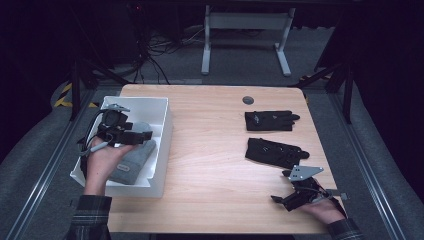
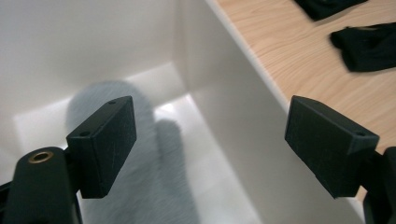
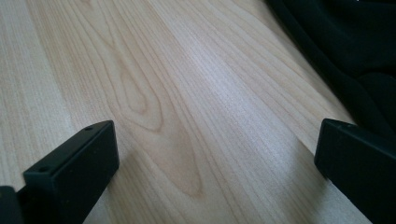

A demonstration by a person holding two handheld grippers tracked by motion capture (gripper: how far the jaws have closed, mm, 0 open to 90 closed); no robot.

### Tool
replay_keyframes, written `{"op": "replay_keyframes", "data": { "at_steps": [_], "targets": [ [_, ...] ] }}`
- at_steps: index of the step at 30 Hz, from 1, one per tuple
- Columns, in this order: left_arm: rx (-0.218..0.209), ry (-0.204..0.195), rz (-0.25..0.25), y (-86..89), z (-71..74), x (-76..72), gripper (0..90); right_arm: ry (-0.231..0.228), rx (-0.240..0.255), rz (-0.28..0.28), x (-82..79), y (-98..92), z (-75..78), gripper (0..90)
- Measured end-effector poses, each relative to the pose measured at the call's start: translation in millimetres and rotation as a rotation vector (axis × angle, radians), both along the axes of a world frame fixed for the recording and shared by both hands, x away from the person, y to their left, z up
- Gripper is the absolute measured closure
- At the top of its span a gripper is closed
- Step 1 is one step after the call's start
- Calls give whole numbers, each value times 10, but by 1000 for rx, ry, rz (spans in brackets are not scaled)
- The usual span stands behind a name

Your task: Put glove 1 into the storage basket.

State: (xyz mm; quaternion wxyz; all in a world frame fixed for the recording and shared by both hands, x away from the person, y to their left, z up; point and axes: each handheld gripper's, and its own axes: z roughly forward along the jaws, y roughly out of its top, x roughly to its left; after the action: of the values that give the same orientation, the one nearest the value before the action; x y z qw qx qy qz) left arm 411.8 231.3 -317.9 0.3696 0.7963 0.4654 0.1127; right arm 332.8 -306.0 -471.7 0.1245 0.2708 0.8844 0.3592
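Broadly, the table (image 1: pixel 215 150) takes up most of the high view, a light wooden top with a white bin (image 1: pixel 161 145) at its left edge and two black gloves at its right. A grey mitten (image 1: pixel 131 162) lies on the bin's floor, thumb showing, nothing pressing on it. The nearer black glove (image 1: pixel 275 151) lies flat just beyond the right gripper, and the far black glove (image 1: pixel 270 120) sits a little behind it; the two are close but apart.

Judging by the layout, the work is sorting gloves into the bin: the mitten is already in, and both black ones wait on the table.

Over the bin hangs the left gripper (image 1: pixel 142 136), its jaws standing wide with nothing between them; in its own view the mitten (image 2: pixel 140 154) shows below the pads, clear of them. The step in hand looks like the release just finished.

At the table's near right corner, the right gripper (image 1: pixel 279 201) rests low, jaws also wide apart and empty, with bare wood between them in its own view and a black glove's edge (image 3: pixel 355 51) off to one side.

Next, I would expect a reach for the nearer black glove. That calls for coming down on the flat cloth with one pad on each side of a fold, pinching enough fabric to lift it cleanly, then carrying it across to the bin.
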Motion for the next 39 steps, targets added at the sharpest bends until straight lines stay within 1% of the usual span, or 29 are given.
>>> {"op": "replay_keyframes", "data": {
  "at_steps": [4, 6, 7, 8, 9, 10, 14, 17, 19, 23, 26, 27, 29, 31, 32, 34, 35, 37, 38, 39],
  "targets": [
    [10, -30, -56, -213, 88, -62, 167, 0, -1, -1, 0, 0, 0, 1],
    [3, -37, -89, -330, 109, -94, 167, 0, -1, -3, 0, 1, 1, 1],
    [-1, -43, -95, -372, 115, -106, 167, 0, -1, -3, 0, 2, 1, 1],
    [-7, -49, -115, -443, 122, -121, 167, 0, -1, -3, 0, 1, 1, 1],
    [-7, -49, -115, -443, 122, -121, 167, 0, -1, -3, 0, 1, 1, 1],
    [-10, -53, -140, -514, 127, -133, 167, 0, -1, -3, 0, 1, 1, 1],
    [-11, -56, -199, -789, 128, -184, 167, 0, 0, -3, 1, 2, 1, 0],
    [-12, -64, -230, -955, 108, -216, 167, 0, -1, -2, 2, 1, 1, 0],
    [0, -64, -250, -1051, 97, -233, 167, 1, 0, -2, 1, 1, 1, 0],
    [-2, -76, -277, -1267, 57, -295, 167, 0, 0, -2, 2, 2, 0, 1],
    [2, -79, -303, -1417, 2, -336, 167, 0, -1, -2, 2, 1, 1, 1],
    [-4, -77, -322, -1486, -39, -355, 167, 1, -1, -2, 1, 1, 1, 1],
    [-1, -76, -335, -1557, -94, -377, 168, 1, 0, -2, 1, 1, 1, 1],
    [2, -61, -355, -1643, -175, -395, 168, 1, 0, -2, 2, 1, 1, 1],
    [5, -62, -358, -1681, -220, -402, 168, 2, -1, 0, 3, 0, 2, 2],
    [17, -51, -365, -1734, -298, -408, 168, 2, -1, 0, 2, 0, 2, 2],
    [20, -47, -369, -1766, -360, -417, 168, 2, -1, 0, 2, 0, 2, 2],
    [20, -38, -378, -1797, -451, -428, 168, 3, -2, 1, 2, 0, 5, 8],
    [29, -37, -388, -1818, -529, -437, 168, 4, -4, 2, 3, 1, 8, 17],
    [29, -37, -388, -1818, -529, -437, 168, 4, -8, 1, 2, 4, 24, 64]
  ]
}}
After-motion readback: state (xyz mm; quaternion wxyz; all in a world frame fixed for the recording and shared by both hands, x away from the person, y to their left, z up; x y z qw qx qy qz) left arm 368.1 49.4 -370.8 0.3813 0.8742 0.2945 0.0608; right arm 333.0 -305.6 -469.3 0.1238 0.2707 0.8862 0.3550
